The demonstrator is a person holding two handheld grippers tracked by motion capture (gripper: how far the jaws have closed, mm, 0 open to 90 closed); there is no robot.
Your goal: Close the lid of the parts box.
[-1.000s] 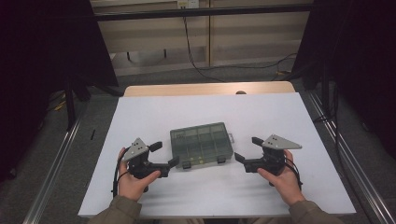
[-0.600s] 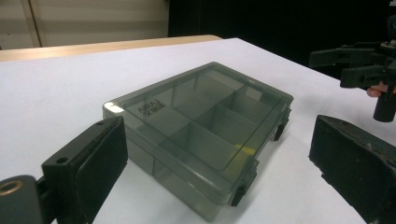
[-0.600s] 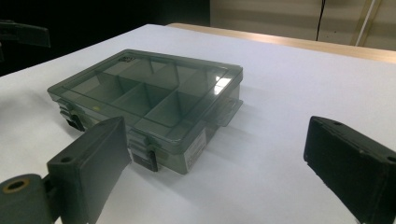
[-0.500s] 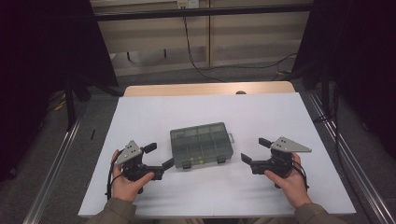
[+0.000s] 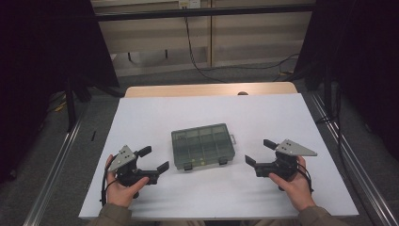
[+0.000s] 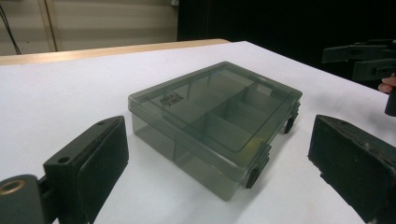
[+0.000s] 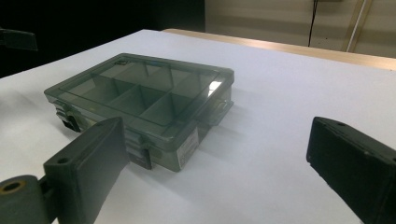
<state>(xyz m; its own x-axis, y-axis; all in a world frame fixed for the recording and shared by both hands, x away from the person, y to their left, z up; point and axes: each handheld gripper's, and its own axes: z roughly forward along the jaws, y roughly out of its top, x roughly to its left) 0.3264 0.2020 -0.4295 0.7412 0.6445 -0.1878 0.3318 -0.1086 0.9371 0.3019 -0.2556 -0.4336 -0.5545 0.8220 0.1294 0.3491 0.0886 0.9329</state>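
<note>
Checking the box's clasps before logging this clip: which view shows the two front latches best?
The left gripper view: both latches on the box face the camera. The high view shows them small; the right gripper view shows them partly behind a jaw.

White table top (image 5: 211,117), black cables (image 5: 197,52) on the floor beyond.

A white table (image 5: 263,113) carries a closed, smoky-clear compartment box (image 5: 203,146) near its middle.

White worktop (image 5: 211,117) over a light wooden edge (image 5: 207,89) at the far side; grey floor (image 5: 61,122) around it; black curtains (image 5: 42,56) left and right; beige panelled wall (image 5: 244,33) behind, black cable (image 5: 197,56) trailing down; metal rails (image 5: 51,174) flanking; dim light.
</note>
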